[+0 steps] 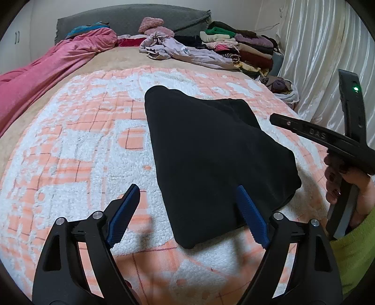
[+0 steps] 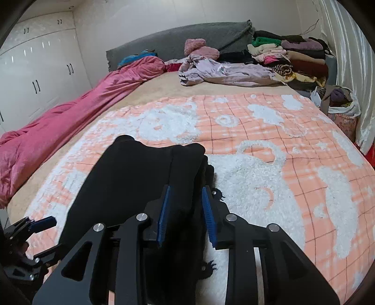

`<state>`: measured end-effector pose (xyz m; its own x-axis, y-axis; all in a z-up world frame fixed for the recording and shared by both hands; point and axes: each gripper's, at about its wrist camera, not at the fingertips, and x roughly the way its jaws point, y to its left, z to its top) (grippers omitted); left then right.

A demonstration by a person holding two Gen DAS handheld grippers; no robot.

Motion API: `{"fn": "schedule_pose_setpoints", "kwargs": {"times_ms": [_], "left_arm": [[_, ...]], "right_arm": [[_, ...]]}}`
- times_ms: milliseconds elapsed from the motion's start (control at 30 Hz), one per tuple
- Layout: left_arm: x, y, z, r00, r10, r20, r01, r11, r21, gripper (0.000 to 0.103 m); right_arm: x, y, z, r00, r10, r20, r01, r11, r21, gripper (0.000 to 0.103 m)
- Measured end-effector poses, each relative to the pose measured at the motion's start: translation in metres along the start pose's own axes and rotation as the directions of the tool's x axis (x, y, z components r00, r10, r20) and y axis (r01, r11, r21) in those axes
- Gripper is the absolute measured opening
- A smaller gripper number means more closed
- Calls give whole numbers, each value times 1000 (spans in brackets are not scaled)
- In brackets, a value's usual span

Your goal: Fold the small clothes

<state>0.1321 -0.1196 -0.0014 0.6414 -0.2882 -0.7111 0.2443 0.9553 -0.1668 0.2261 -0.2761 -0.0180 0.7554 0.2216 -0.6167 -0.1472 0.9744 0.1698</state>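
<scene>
A black garment [image 1: 211, 152] lies folded on the peach-and-white blanket [image 1: 77, 145] on the bed. My left gripper [image 1: 187, 199] is open at the garment's near edge; its right finger [image 1: 250, 215] is tucked under the cloth and its left finger [image 1: 124, 211] hangs over the bare blanket. In the right wrist view the right gripper [image 2: 185, 199] is shut on the right edge of the black garment [image 2: 131, 178], with cloth pinched between its blue pads [image 2: 164, 211]. The right gripper's body also shows in the left wrist view [image 1: 328, 140], and the left gripper shows at the lower left of the right wrist view [image 2: 42, 223].
A pink duvet [image 1: 46, 70] runs along the bed's left side. Loose lilac clothes [image 1: 187, 51] and a stack of folded clothes [image 1: 243, 44] lie at the head by the grey headboard [image 1: 131, 16]. A bag of clothes [image 2: 342, 103] stands by the white curtain [image 1: 316, 47].
</scene>
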Motion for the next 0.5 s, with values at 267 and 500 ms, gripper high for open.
{"fn": "schedule_pose_setpoints", "kwargs": {"times_ms": [267, 500], "left_arm": [[-7, 2, 1, 1000, 6, 14, -6, 1000, -4, 81], [-9, 18, 3, 1000, 5, 17, -4, 999, -52, 81]], "right_arm": [[-21, 8, -7, 999, 41, 26, -41, 999, -11, 35], [-41, 3, -18, 996, 81, 25, -81, 997, -4, 37]]}}
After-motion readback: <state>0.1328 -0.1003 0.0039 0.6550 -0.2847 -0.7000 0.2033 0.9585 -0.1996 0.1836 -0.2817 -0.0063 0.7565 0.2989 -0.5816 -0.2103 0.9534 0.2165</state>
